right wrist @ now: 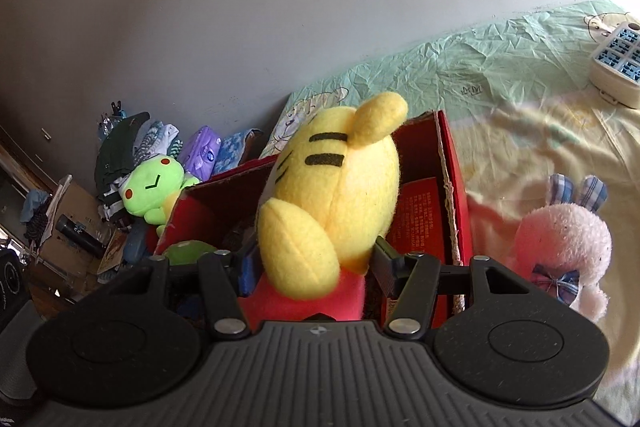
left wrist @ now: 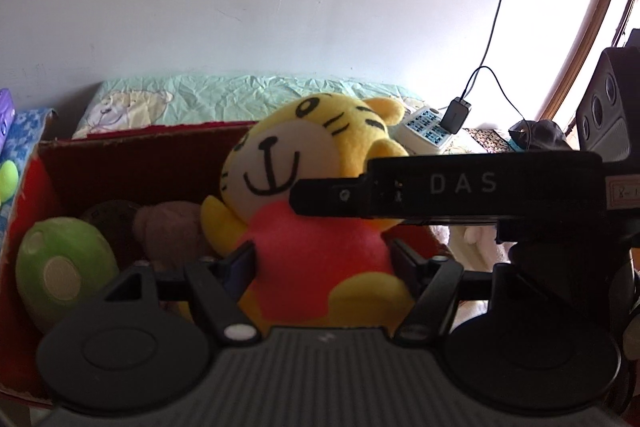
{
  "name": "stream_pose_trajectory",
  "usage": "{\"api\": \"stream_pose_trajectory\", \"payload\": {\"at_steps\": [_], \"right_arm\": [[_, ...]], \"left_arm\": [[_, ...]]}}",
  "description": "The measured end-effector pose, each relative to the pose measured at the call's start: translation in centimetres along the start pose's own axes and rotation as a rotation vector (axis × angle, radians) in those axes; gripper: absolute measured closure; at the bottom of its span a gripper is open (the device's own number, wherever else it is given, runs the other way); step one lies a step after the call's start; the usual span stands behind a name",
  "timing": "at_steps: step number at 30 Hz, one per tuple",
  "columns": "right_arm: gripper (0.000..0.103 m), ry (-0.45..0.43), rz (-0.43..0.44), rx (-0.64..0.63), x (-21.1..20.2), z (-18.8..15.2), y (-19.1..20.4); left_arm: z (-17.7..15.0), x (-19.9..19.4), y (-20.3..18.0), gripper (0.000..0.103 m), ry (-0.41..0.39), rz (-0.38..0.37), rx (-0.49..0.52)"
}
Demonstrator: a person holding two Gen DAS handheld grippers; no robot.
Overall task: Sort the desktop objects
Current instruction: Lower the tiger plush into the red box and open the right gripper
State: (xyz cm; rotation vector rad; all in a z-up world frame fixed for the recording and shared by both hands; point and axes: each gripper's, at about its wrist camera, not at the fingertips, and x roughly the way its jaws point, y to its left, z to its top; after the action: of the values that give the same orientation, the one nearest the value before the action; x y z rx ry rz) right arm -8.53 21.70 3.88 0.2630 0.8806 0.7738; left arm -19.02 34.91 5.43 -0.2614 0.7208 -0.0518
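The tiger plush point(left wrist: 312, 187) is bright yellow with black stripes across its head, a cream face with a black inked smile, and a pink-red body. It sits over a red cardboard box point(right wrist: 452, 187) with gold print on an inner flap. Inside, a green plush point(left wrist: 64, 267) carries pale round spots, beside a dull brown plush point(left wrist: 172, 231), possibly a bear. The bedsheet point(right wrist: 460, 75) is mint green fading to pale yellow with cartoon bears. A pink rabbit plush point(right wrist: 560, 247) has blue plaid ears and bow. A lime-green frog plush point(right wrist: 150, 187) shows red cheeks.
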Motion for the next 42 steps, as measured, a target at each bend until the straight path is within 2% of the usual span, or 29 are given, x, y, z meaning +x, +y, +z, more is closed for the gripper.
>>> {"api": "stream_pose_trajectory", "payload": {"at_steps": [5,10,14,16,18,22,26,30,33,37,42], "right_arm": [[0.044,0.007,-0.058,-0.084,1.1,0.0,0.5],[0.039,0.020,-0.090,-0.089,0.1,0.2,0.3],[0.032,-0.056,-0.133,-0.093,-1.6,0.4,0.3],[0.033,-0.104,-0.120,-0.054,-2.6,1.0,-0.3],[0.036,-0.157,-0.101,-0.019,-3.7,1.5,-0.6],[0.056,-0.182,-0.010,0.035,-4.5,1.8,-0.7],[0.061,-0.146,0.027,0.033,-3.6,1.7,-0.5],[0.063,-0.099,-0.010,0.000,-2.0,1.2,0.1],[0.063,-0.077,-0.060,-0.039,-1.2,1.0,0.7],[0.064,-0.055,-0.076,-0.074,-0.5,1.1,0.9],[0.060,-0.006,-0.105,-0.022,0.7,1.3,-0.3]], "left_arm": [[-0.3,2.1,0.6,0.033,0.051,-0.015,-0.021],[-0.9,2.6,0.3,0.032,0.068,-0.048,-0.024],[-1.3,2.8,0.0,0.029,0.082,-0.042,-0.015],[-1.3,2.9,0.1,0.029,0.084,-0.045,-0.021],[-1.3,2.8,0.0,0.029,0.085,-0.047,-0.023],[-1.4,2.0,-0.1,0.029,0.077,-0.043,-0.011],[-1.3,0.8,0.1,0.029,0.065,-0.065,-0.015],[-1.7,0.7,-0.5,0.029,0.059,-0.072,0.018],[-1.7,1.4,-0.4,0.029,0.068,-0.085,-0.001],[-1.6,2.5,-0.9,0.028,0.090,-0.093,-0.013],[-1.5,3.8,-0.9,0.026,0.105,-0.088,-0.014]]}}
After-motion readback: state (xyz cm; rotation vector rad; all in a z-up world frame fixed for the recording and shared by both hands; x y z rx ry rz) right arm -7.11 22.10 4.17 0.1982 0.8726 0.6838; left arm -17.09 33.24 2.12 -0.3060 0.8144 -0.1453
